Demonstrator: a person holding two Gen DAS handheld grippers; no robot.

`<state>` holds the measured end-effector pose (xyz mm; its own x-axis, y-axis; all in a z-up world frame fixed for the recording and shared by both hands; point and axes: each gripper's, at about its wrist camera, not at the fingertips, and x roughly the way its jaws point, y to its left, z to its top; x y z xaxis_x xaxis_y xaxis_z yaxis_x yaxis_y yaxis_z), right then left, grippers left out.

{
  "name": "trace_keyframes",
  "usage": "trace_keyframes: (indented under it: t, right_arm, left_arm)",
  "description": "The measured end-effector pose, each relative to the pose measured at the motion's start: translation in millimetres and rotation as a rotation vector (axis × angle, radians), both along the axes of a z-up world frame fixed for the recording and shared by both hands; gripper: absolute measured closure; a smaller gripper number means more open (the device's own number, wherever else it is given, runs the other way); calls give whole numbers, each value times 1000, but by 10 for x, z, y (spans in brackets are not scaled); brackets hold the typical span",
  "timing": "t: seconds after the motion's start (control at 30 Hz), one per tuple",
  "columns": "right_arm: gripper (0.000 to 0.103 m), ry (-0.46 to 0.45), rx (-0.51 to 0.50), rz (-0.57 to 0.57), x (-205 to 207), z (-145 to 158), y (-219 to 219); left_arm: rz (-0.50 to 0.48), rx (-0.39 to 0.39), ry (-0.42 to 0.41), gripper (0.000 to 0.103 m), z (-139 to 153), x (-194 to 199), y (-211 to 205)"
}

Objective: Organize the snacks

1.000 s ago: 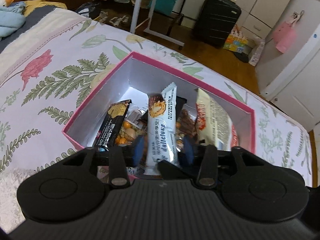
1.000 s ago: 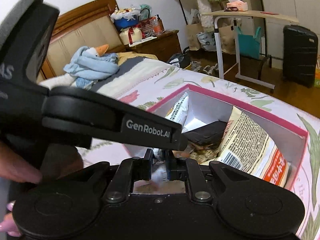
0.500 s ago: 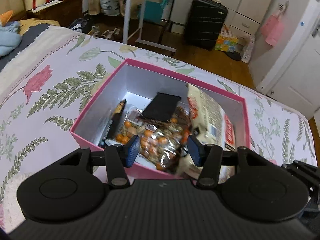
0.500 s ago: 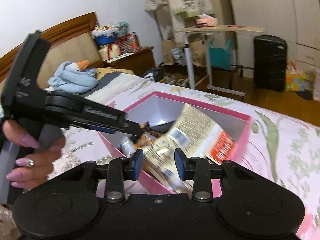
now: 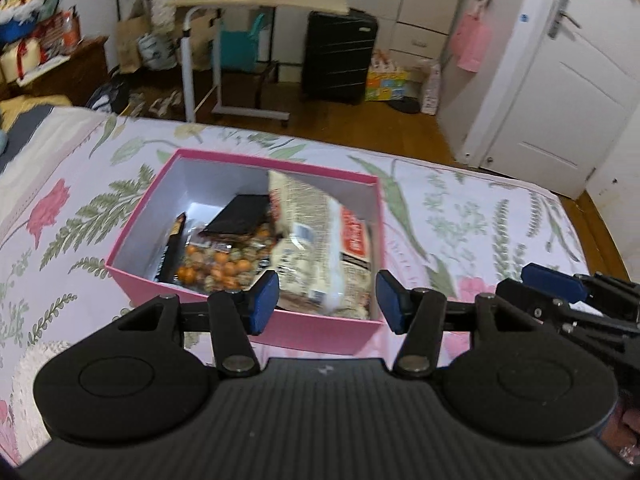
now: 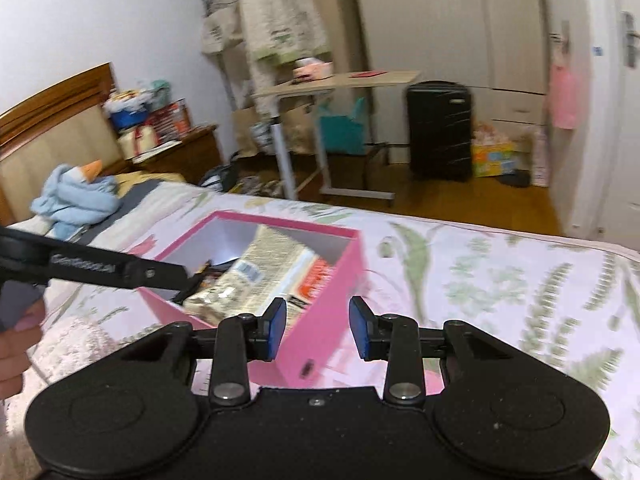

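From the left wrist, the left gripper (image 5: 326, 300) hangs with jaws apart and empty, just opened wider, above the near wall of the pink cardboard box (image 5: 320, 330) on the floral bedsheet (image 5: 480, 220), snack packets (image 5: 316, 240) inside. From the right wrist, the right gripper (image 6: 318, 328), jaws parted on nothing, hovers at the box's corner. Packing looks finished; any next move needs a fresh snack to reach for.

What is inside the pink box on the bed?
The pink box holds a large cream snack bag leaning at its right, a clear bag of orange and pale round snacks, a black packet and a dark bar. Anything underneath is covered.
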<state>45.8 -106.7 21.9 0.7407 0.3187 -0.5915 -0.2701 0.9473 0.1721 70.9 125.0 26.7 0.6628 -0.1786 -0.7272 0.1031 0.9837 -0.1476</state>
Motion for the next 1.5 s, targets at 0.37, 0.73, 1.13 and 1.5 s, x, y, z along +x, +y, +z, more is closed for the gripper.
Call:
trace_keyframes:
  t: [0.37, 0.73, 1.13, 1.5]
  right_arm:
    - [62, -30, -66, -100, -441, 158, -325]
    - [49, -37, -146, -185, -705, 26, -363]
    - [1, -53, -175, -305, -799, -175, -492]
    - [1, -36, -189, -353, -839, -174, -539]
  left_arm:
    - [-83, 43, -27, 45, 144, -345, -390]
    - [-51, 116, -66, 34, -129, -617, -640]
    - [-12, 149, -157, 6, -250, -744, -734]
    - [-37, 167, -170, 6, -278, -821, -755]
